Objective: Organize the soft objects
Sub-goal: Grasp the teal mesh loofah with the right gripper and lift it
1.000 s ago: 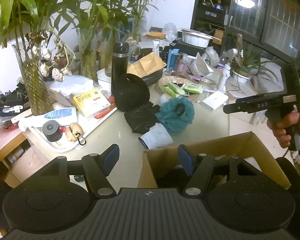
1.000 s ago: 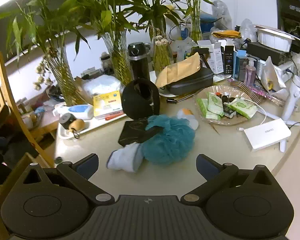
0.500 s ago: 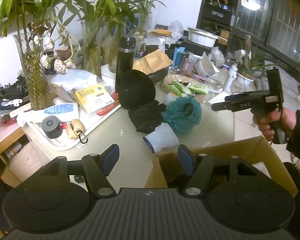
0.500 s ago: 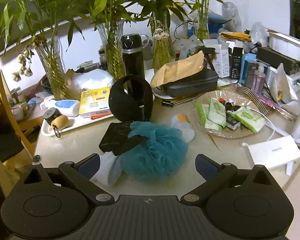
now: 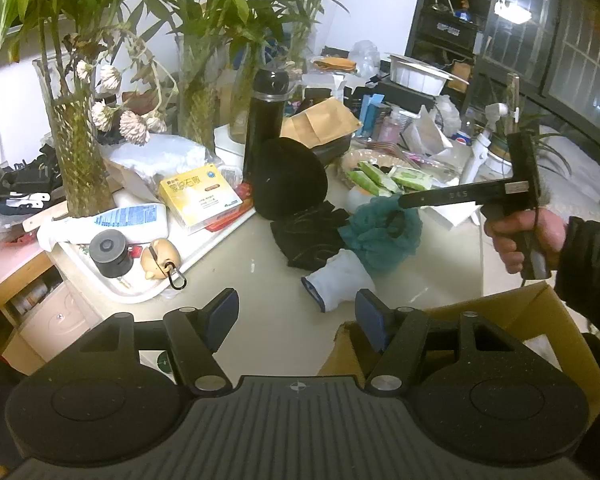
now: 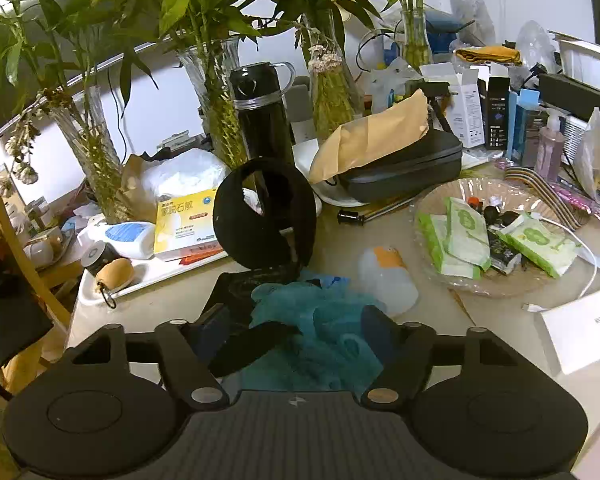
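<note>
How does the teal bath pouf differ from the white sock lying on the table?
The teal bath pouf is a ruffled mesh ball; the white sock is a smooth, flattened tube. The pouf sits between the closing right gripper pads; the sock lies untouched. Both are soft and rest on the table.

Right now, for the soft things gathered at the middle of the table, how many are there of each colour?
Teal: 1, the mesh bath sponge
Black: 2, the flat cloth and the round padded piece standing behind it
White: 1, the sock
Total: 4
</note>
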